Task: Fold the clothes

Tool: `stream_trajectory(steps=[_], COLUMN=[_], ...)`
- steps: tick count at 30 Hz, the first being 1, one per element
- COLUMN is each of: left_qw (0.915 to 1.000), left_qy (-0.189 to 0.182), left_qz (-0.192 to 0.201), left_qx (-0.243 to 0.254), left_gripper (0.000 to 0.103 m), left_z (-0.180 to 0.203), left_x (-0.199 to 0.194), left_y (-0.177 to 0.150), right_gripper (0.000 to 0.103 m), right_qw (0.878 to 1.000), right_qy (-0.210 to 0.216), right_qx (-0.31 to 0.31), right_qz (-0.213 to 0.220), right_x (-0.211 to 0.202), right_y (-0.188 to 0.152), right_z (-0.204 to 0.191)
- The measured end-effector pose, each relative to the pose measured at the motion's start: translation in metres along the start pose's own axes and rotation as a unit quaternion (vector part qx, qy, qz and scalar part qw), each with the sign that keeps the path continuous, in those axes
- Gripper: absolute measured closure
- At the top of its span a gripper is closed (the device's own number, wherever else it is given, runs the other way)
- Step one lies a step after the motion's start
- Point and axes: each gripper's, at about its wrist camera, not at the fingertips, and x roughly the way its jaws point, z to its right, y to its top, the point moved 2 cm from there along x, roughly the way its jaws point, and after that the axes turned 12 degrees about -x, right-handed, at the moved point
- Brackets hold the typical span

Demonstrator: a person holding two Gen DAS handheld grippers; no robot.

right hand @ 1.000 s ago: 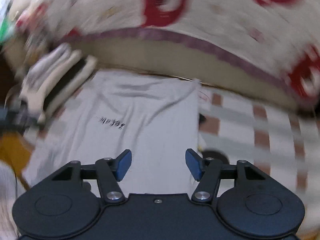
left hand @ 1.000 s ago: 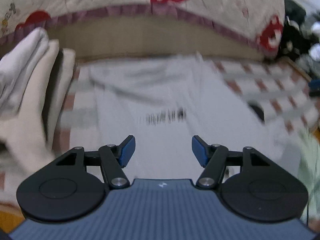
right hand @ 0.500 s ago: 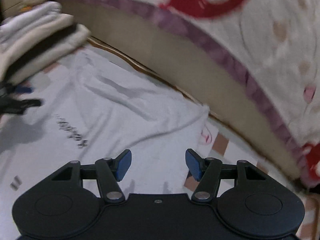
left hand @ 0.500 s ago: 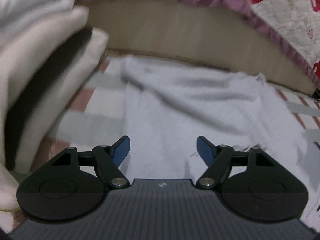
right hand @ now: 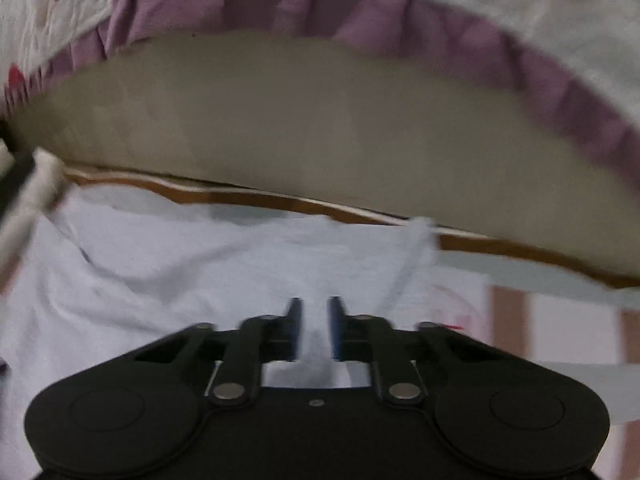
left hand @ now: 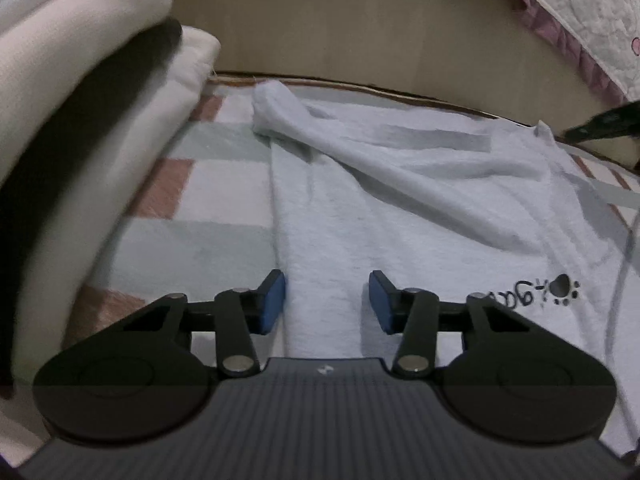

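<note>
A pale grey T-shirt with a small black paw print lies flat on a checked blanket. My left gripper hangs low over the shirt's left edge. Its jaws are closing, with cloth under the gap and the blue pads still apart from it. In the right wrist view the same shirt reaches to the far edge of the blanket. My right gripper is at the shirt's far right part, jaws closing to a narrow slit with a pinch of cloth between them.
A stack of folded cream and black clothes stands close on the left, beside the left gripper. Behind the shirt rises a beige bed side under a quilt with a purple frill. Checked blanket lies bare right of the shirt.
Both grippers have come down and forward to the shirt. The left jaws have narrowed. The right jaws have gone from wide apart to nearly together on the cloth near the far right corner.
</note>
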Motion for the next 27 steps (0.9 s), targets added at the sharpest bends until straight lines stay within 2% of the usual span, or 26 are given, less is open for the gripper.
stream_trajectory(steps=[3, 6, 7, 14, 18, 20, 22, 23, 24, 25, 26, 27], left_qw=[1.0, 0.9999, 0.9998, 0.9999, 0.9989, 0.9988, 0.9982, 0.9979, 0.9976, 0.9973, 0.9973, 0.9975], left_qy=[0.006, 0.013, 0.013, 0.012, 0.041, 0.04, 0.041, 0.042, 0.042, 0.041, 0.036, 0.028], left_qz=[-0.002, 0.001, 0.002, 0.008, 0.023, 0.03, 0.043, 0.05, 0.055, 0.059, 0.06, 0.059], left_qx=[0.001, 0.01, 0.014, 0.0, 0.005, -0.004, -0.003, -0.001, 0.005, 0.014, 0.021, 0.028], left_gripper=[0.058, 0.058, 0.058, 0.058, 0.058, 0.057, 0.057, 0.057, 0.057, 0.057, 0.056, 0.056], left_z=[0.001, 0.006, 0.008, 0.013, 0.018, 0.019, 0.021, 0.023, 0.025, 0.028, 0.031, 0.033], left_x=[0.006, 0.01, 0.011, 0.016, 0.018, 0.016, 0.013, 0.012, 0.011, 0.01, 0.01, 0.01], left_y=[-0.002, -0.003, -0.003, 0.001, 0.006, 0.013, 0.021, 0.025, 0.027, 0.029, 0.029, 0.029], right_gripper=[0.095, 0.094, 0.091, 0.089, 0.086, 0.079, 0.047, 0.046, 0.053, 0.093, 0.098, 0.099], right_qw=[0.999, 0.993, 0.993, 0.997, 0.999, 0.999, 0.999, 0.998, 0.998, 0.999, 0.999, 0.999], right_qy=[0.011, -0.017, -0.023, -0.059, -0.037, -0.042, -0.047, -0.052, -0.048, -0.031, -0.014, -0.018], right_qx=[-0.05, -0.117, -0.111, -0.051, -0.006, 0.006, 0.018, 0.024, 0.029, 0.025, 0.019, 0.02], right_qz=[0.002, -0.021, -0.02, -0.014, 0.001, 0.002, 0.006, 0.008, 0.011, 0.014, 0.026, 0.039], right_x=[0.016, 0.029, 0.031, 0.037, 0.048, 0.056, 0.065, 0.07, 0.074, 0.077, 0.076, 0.071], right_y=[0.011, 0.018, 0.019, 0.009, 0.004, 0.003, 0.004, 0.003, 0.002, 0.001, 0.002, 0.003], right_z=[-0.009, -0.006, 0.0, 0.053, 0.076, 0.081, 0.083, 0.085, 0.086, 0.085, 0.085, 0.086])
